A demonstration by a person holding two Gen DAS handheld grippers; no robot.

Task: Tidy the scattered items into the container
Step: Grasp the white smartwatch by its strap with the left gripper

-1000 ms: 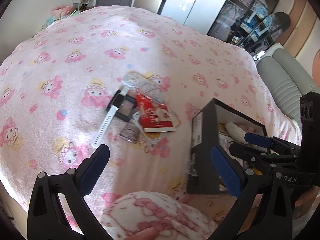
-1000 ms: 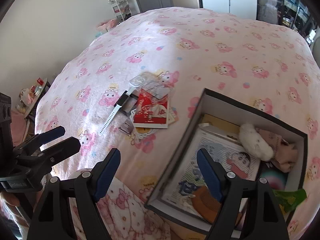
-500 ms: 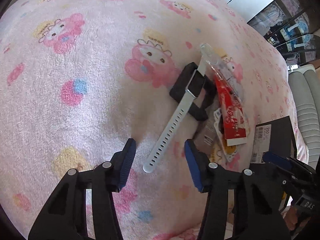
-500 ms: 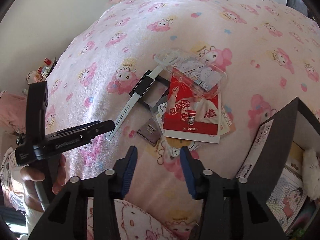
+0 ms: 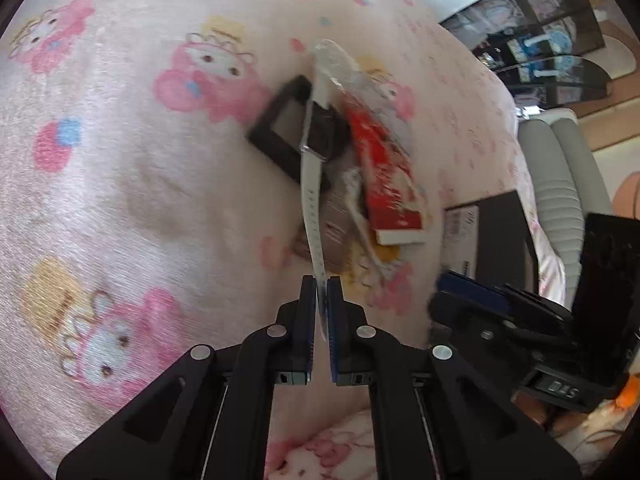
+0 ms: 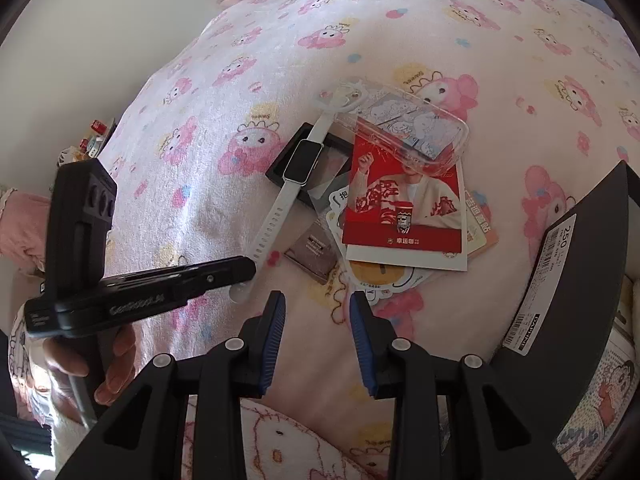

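Left gripper (image 5: 321,280) clenched on the white smartwatch (image 6: 299,162) strap tail at pile's 7 o'clock (free end, easy lift off bed); right gripper (image 6: 317,304) closing, nothing between; box (image 6: 576,264) at 3 o'clock.

My left gripper (image 5: 321,285) is matte black plastic with ribbed blue pads (image 5: 309,320) and round silver screw heads along its linkages. My right gripper (image 6: 317,307) matches it, blue pads (image 6: 273,336) included. My left hand (image 6: 108,368) wears a fluffy pink sleeve (image 6: 20,220).
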